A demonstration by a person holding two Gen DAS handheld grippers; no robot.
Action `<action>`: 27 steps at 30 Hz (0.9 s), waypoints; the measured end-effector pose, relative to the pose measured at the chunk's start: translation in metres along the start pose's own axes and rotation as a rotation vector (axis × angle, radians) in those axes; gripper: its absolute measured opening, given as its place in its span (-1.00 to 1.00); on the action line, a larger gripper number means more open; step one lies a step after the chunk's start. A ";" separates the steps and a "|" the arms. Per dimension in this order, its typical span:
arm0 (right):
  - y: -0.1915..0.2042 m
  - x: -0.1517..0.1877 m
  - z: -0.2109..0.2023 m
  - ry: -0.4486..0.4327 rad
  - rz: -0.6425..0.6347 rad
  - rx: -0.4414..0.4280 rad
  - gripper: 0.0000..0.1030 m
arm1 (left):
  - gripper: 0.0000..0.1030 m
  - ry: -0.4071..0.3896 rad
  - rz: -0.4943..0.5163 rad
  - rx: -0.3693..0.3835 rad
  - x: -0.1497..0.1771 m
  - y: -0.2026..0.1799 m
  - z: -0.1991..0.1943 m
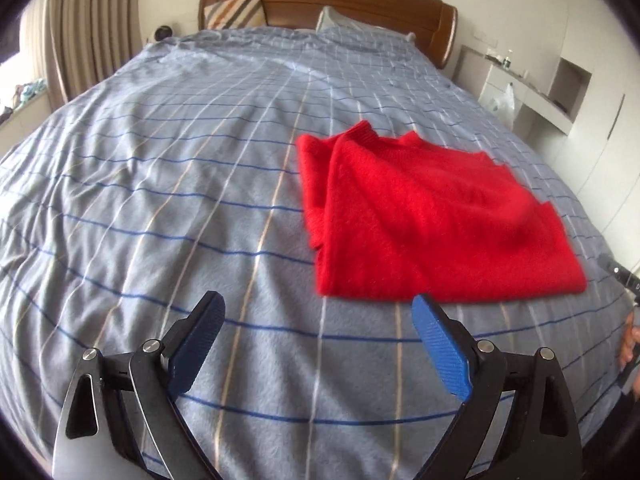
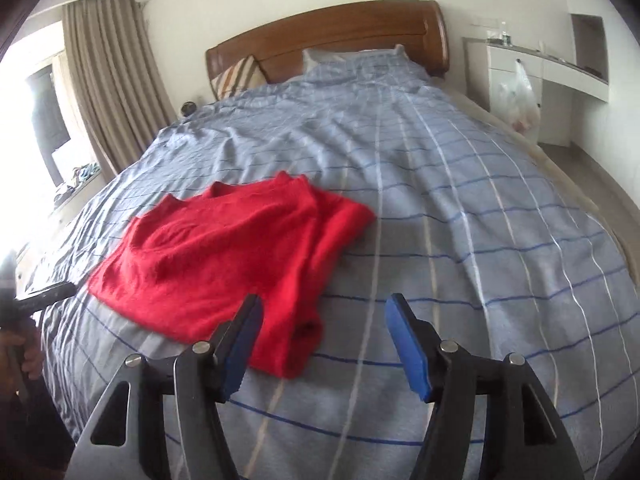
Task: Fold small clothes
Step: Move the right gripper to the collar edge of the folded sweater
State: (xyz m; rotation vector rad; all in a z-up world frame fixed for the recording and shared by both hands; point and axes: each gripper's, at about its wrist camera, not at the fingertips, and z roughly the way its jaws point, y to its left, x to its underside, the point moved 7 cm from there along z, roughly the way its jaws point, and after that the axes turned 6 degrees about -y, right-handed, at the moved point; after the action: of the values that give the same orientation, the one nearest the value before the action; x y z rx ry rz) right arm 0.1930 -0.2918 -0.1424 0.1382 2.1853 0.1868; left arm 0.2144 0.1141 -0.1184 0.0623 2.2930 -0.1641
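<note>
While the left hand-held gripper [image 1: 316, 316] hangs over the bed [image 1: 160, 184] with its blue pads [image 1: 438, 344] spread wide and nothing between them, the red sweater [image 1: 424, 220] lies ahead of it and to its right, flat on the striped cover. In the left wrist view the garment looks already folded into a rough rectangle, its layered edges turned toward the headboard [image 1: 328, 0]. The long axis runs from the near edge away toward the pillows. The near hem is just beyond the right pad, not touching it. At the right border of this view a part of the other tool and a hand show.

In the right wrist view the right hand-held gripper [image 2: 324, 316] is also open and empty. The red sweater [image 2: 224, 256] lies ahead and to its left, and the near corner seems to pass just under the left pad [image 2: 240, 352]; I cannot tell if they touch. I judge the right one is nearer to the near hem, so it probably needs less travel for the next fold, which would go across the long axis.
</note>
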 end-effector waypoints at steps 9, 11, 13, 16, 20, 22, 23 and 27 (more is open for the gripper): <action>-0.038 0.045 0.014 0.006 0.106 0.021 0.25 | 0.93 -0.050 0.021 -0.061 0.029 0.014 0.022; -0.037 0.046 0.015 0.006 0.099 0.025 0.27 | 0.96 -0.068 0.043 -0.064 0.032 0.012 0.021; -0.035 0.046 0.016 0.003 0.089 0.022 0.31 | 0.98 -0.078 0.048 -0.063 0.034 0.012 0.022; -0.032 0.046 0.016 -0.005 0.081 0.027 0.33 | 0.99 -0.073 0.047 -0.060 0.036 0.012 0.024; -0.028 0.048 0.016 -0.012 0.059 0.051 0.33 | 0.99 -0.072 0.049 -0.063 0.036 0.012 0.024; -0.027 0.048 0.016 -0.011 0.051 0.059 0.33 | 0.99 -0.072 0.050 -0.063 0.036 0.012 0.024; -0.027 0.048 0.017 -0.011 0.049 0.061 0.33 | 0.99 -0.072 0.050 -0.064 0.036 0.012 0.024; -0.027 0.048 0.017 -0.011 0.050 0.060 0.33 | 0.99 -0.071 0.050 -0.065 0.038 0.011 0.024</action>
State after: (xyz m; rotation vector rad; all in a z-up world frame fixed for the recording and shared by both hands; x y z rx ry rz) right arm 0.1777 -0.3084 -0.1952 0.2270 2.1785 0.1476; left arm 0.2079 0.1218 -0.1641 0.0796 2.2220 -0.0649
